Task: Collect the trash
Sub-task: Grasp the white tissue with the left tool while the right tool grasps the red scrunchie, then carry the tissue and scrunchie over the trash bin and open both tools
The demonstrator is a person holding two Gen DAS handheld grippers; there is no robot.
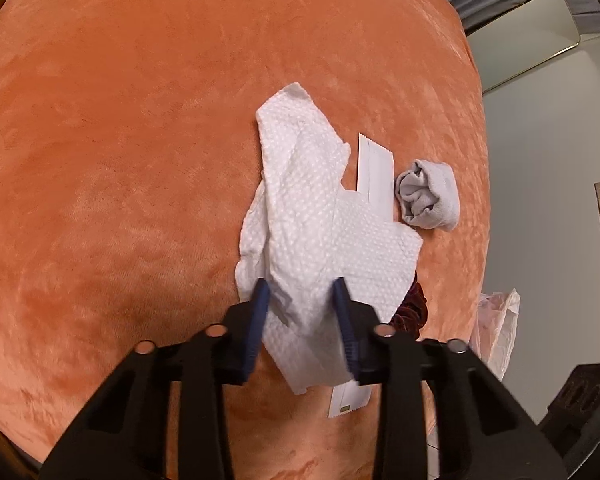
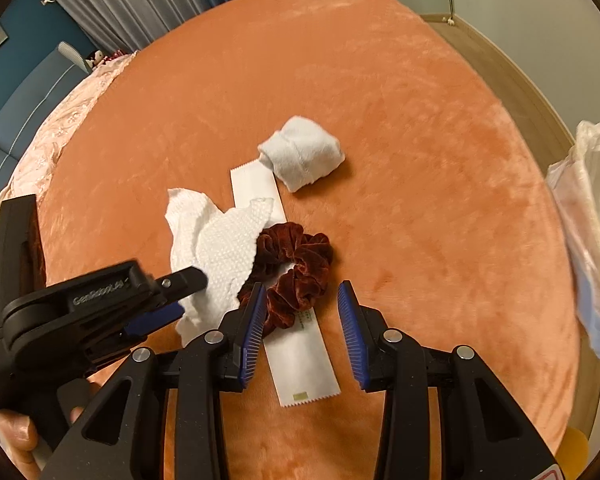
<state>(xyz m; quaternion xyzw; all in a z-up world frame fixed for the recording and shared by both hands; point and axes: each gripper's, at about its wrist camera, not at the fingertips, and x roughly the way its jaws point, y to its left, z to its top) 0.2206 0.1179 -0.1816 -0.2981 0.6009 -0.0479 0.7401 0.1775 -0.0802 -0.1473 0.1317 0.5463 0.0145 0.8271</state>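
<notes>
A crumpled white paper towel lies on the orange bed cover. My left gripper stands open with the towel's near part between its blue fingers; in the right wrist view the left gripper reaches into the towel from the left. A long white wrapper strip lies under the towel and under a dark red velvet scrunchie. My right gripper is open and empty, just above the scrunchie and wrapper.
A rolled grey-white sock lies beyond the wrapper, also in the left wrist view. A white plastic bag hangs at the bed's right edge. Pink bedding and curtains lie at the far left.
</notes>
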